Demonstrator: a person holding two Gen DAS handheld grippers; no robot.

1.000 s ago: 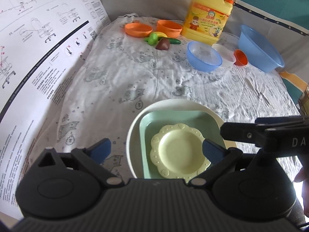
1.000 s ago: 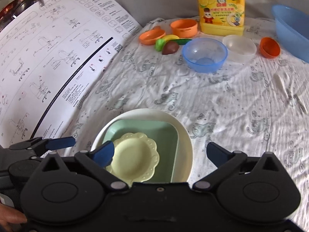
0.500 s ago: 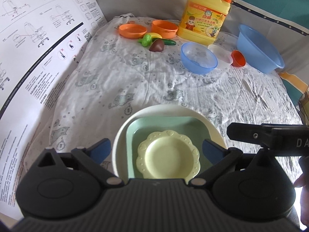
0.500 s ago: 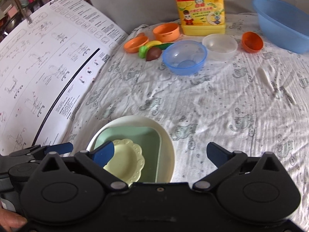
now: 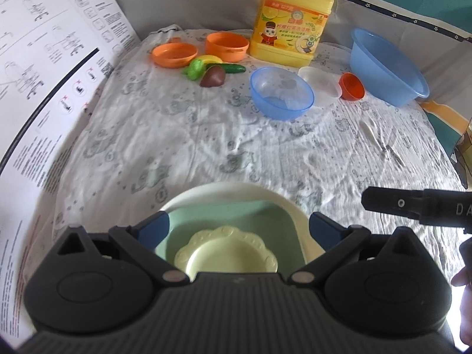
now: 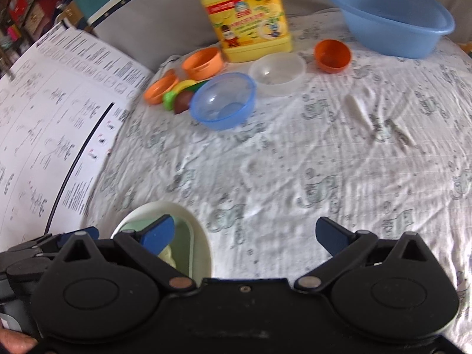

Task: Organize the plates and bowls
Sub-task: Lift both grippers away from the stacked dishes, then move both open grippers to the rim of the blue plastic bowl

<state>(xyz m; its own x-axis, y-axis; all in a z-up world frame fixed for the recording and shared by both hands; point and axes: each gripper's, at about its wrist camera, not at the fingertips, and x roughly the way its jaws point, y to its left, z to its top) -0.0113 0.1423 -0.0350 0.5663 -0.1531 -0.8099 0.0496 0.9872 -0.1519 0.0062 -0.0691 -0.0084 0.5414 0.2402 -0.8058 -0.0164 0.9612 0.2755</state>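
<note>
Nearest, the left gripper [image 5: 239, 230] and right gripper [image 6: 244, 233] both hang spread wide and empty over a finished-looking stack: scalloped yellow plate [image 5: 227, 250] in green square plate [image 5: 236, 218] in cream round plate [image 5: 224, 190]. Bare wrinkled cloth [image 6: 295, 162] beyond gives open room. Bowls seem next; the blue bowl [image 6: 222, 100] sits farther off, just beside the clear bowl [image 6: 277, 72] and toy food [image 6: 177, 97].

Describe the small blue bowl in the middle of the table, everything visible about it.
The small blue bowl is round, translucent blue, apparently plastic, with a slightly thicker rim. It stands upright and looks empty on the wrinkled printed cloth. The clear lidless container sits right beside it, close enough that contact cannot be ruled out; the toy vegetables lie apart on its other side. Neither gripper touches it.
</note>
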